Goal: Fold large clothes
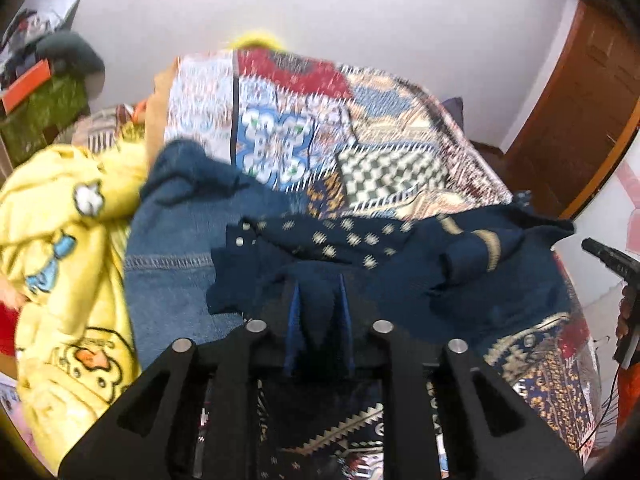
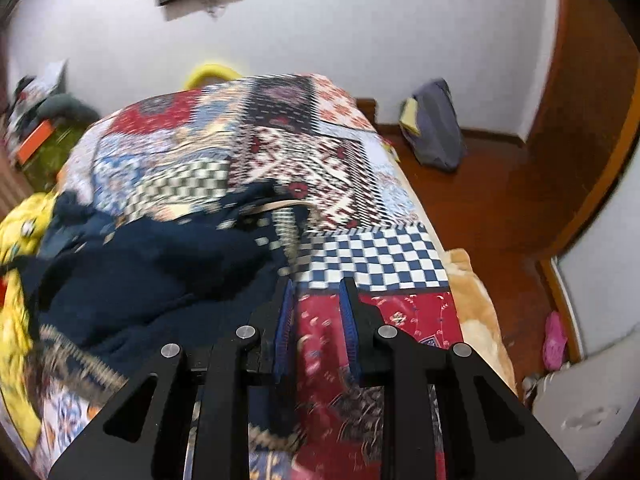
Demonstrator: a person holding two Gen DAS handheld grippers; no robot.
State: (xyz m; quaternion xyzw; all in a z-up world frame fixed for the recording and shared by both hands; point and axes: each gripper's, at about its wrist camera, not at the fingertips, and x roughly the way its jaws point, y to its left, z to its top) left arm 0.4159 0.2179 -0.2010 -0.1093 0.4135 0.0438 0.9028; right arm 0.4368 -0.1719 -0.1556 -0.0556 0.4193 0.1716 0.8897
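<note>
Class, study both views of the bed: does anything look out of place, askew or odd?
Yes. The navy garment lies crumpled on the quilt, sleeves bunched, not flat for folding. Jeans and a yellow blanket sit heaped beside it at the bed's edge.

I see a patchwork bedspread [image 2: 340,184] of red, blue and checkered squares across the middle of my right wrist view, with a tan blanket [image 2: 478,308] hanging off its right edge over the reddish wooden floor [image 2: 480,208]. A grey bag [image 2: 436,128] leans on the white wall [image 2: 360,32] at upper right, and a pink object [image 2: 555,342] lies at lower right. At the upper left of my left wrist view, an orange box [image 1: 28,84] rests on a green surface.
</note>
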